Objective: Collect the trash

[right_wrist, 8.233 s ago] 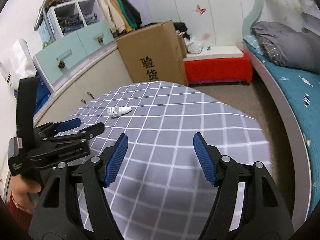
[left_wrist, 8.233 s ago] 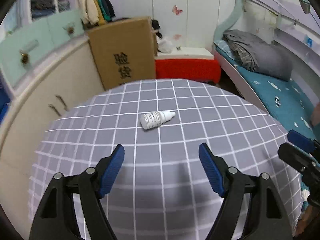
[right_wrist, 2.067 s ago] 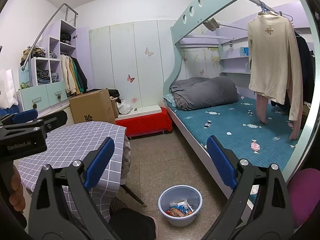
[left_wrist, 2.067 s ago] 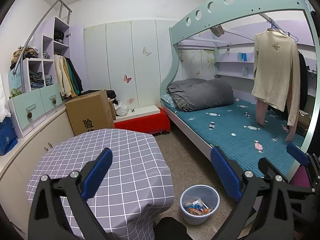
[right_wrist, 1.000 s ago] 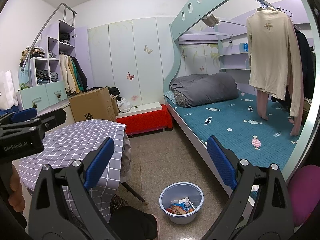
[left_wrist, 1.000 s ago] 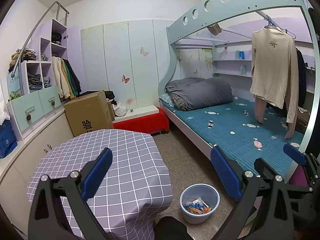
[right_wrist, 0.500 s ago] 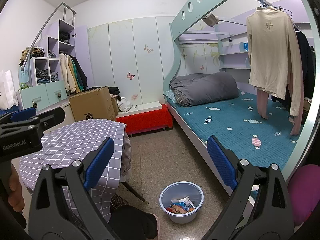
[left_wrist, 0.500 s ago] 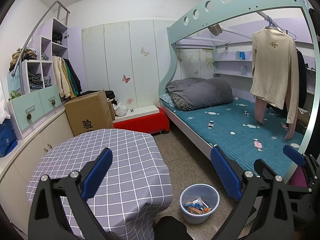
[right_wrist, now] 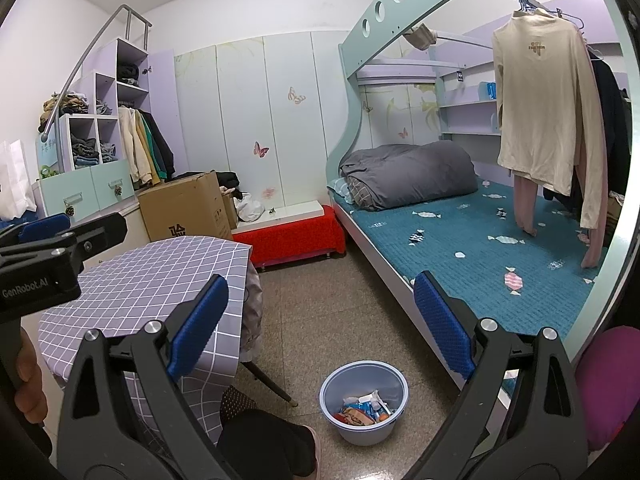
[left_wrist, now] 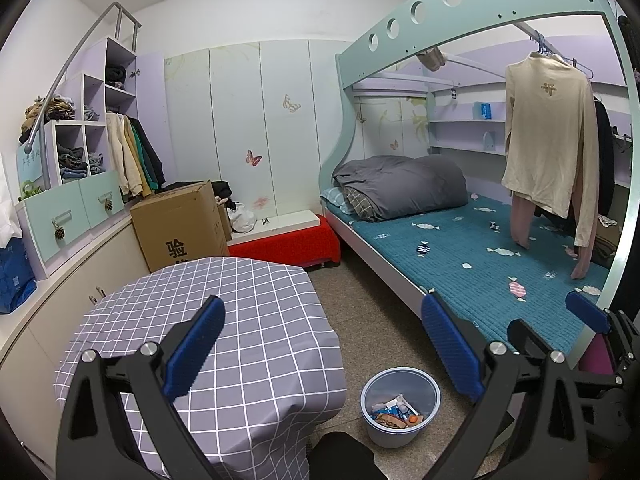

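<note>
mixed trash (right_wrist: 366, 404) in bin (right_wrist: 362, 434), individual pieces hard to identify

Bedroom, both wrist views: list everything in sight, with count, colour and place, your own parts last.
Trash bin: one, pale blue, on the floor between table and bed, wrappers inside.
Table: one, grey checked cloth, left of the bin, nothing on it.
Cardboard box: one, brown, behind the table.
Red bench: one, against the far wall.
Bunk bed: one, teal mattress, right side.
Grey duvet: one, rolled at the bed's head.
Cream top: one, hanging over the bed.
Left gripper: one, blue pads, open, empty.
Right gripper: one, blue pads, open, empty.
</note>
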### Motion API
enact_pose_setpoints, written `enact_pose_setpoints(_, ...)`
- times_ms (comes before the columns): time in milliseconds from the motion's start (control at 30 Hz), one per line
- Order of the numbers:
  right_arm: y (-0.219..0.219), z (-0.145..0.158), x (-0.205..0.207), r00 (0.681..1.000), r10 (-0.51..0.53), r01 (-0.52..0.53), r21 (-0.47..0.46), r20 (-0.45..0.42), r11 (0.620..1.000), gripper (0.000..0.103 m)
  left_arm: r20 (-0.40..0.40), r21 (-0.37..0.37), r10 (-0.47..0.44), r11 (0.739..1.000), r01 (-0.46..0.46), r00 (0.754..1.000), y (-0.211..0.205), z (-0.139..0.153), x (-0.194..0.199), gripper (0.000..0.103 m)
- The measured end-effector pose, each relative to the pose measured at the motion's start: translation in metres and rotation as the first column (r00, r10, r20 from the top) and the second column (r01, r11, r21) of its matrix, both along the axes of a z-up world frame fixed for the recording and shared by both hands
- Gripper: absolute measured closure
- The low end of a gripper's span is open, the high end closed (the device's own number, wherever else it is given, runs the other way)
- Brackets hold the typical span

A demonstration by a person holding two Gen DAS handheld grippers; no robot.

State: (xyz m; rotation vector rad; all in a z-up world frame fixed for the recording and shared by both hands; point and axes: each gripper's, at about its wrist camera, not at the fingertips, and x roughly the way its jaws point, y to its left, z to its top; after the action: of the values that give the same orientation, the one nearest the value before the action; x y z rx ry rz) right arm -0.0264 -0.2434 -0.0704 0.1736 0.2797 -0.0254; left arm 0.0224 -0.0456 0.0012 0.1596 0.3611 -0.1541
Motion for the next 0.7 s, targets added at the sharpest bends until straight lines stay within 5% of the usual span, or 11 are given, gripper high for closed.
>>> enact_pose_setpoints(700,0.0085,-0.0105,-0.0005,1.0,0.007,-0.006,0.014,-0.01,1.0,0.011,-0.005,-0.002,0.006,1.0,-0.006,1.0,-0.0024,-0.0031,0.0008,0.006)
